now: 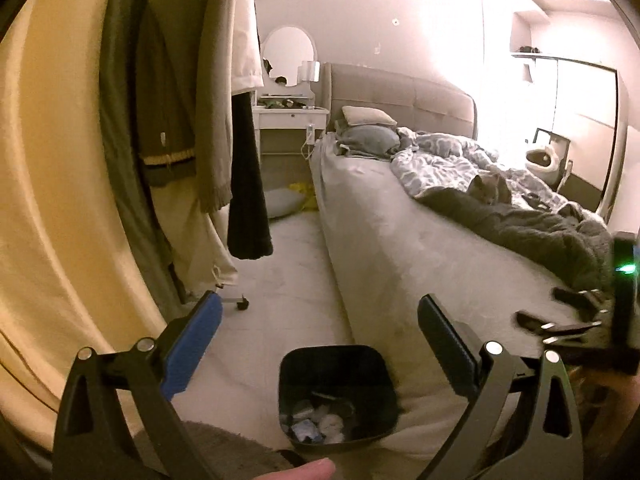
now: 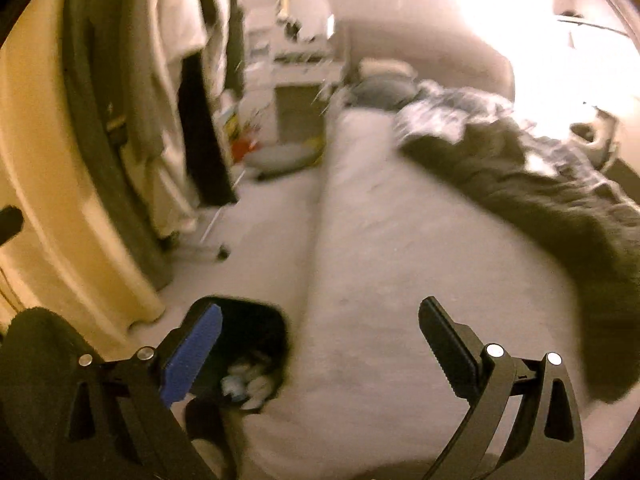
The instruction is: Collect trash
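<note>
Black trash bin [image 1: 338, 396] on the pale floor, pressed against the side of the bed [image 1: 400, 240], below and between the left gripper [image 1: 320, 344] jaws in the left wrist view. Inside the bin, crumpled white and blue trash [image 1: 320, 420], lying loose at the bottom. Left jaws spread wide, nothing between them, blue pad [image 1: 192, 344] on one side and black pad on the other. A fingertip [image 1: 304, 470] visible at the bottom edge, under the bin.

In the right wrist view, much blurred, same bin [image 2: 244, 344] just behind the blue pad of the right gripper [image 2: 320, 344], low and to the left side of the jaws. Right jaws also fully apart, holding nothing, only bed sheet seen between them.

Further ahead of both jaws: dark blanket [image 1: 540, 232] and patterned duvet on the far half of the bed, with a grey cat [image 1: 490, 188] resting there. Left of the jaws, hanging clothes [image 1: 180, 100] on a rack. Far behind, white dressing table [image 1: 292, 116] with a round mirror.
</note>
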Available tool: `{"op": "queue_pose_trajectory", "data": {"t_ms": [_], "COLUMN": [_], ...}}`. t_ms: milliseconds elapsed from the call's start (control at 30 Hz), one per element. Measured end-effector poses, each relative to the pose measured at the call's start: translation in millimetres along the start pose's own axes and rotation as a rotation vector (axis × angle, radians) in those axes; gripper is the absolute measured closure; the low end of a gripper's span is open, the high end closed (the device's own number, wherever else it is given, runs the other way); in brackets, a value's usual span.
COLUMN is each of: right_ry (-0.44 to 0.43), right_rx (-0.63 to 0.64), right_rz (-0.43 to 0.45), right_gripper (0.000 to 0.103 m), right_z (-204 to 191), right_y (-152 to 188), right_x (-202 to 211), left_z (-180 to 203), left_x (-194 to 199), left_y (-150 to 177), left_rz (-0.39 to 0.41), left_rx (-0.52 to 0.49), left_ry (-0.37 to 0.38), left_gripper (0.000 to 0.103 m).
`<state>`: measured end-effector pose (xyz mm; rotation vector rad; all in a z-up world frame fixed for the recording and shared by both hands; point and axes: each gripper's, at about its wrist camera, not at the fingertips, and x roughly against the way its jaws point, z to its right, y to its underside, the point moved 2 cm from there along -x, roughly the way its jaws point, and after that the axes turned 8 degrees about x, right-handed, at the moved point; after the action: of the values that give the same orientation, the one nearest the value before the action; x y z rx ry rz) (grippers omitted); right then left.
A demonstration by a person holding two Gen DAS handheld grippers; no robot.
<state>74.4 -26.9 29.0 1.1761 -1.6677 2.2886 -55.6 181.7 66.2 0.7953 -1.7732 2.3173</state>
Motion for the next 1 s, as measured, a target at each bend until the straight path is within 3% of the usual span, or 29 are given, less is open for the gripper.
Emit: {"op": "queue_pose_trajectory", "data": {"t_ms": [133,267,467,600,733,1000], "right_ry": [0.069,0.197,0.237,0.244,0.177,0.123], "right_rx": [-0.02,-0.02,-0.082,-0.075,-0.105,-0.106], "right_rz": [0.092,0.151,0.189,0.164,0.143,0.159], "right_gripper": [0.003,0.003,0.003,0.003,0.003,0.003], "right_z": [37.0,70.9,97.6,102.4,112.5,117.7], "right_y": [11.5,30.3,57.6,75.2,82.5,91.7], "right_x": [44.1,86.7,108.2,106.6,105.6,115.2], "left_z": [8.3,12.2,8.0,6.4,15.4,21.1], "left_x": [7.3,3.4,-9.1,-8.7,-19.5,-17.2], "left_y": [1.9,10.3,32.4,32.5,42.2,45.3], "left_rz": [0.019,0.018,-0.015,-0.018,-0.07,-0.071], "left_rx": [-0.046,-0.067,-0.064,-0.025,-0.035,-0.03], "left_ry": [0.009,0.024,0.031,0.062,0.083,0.102], "left_gripper": [0.003,0.003,0.003,0.003,0.003,0.003]}}
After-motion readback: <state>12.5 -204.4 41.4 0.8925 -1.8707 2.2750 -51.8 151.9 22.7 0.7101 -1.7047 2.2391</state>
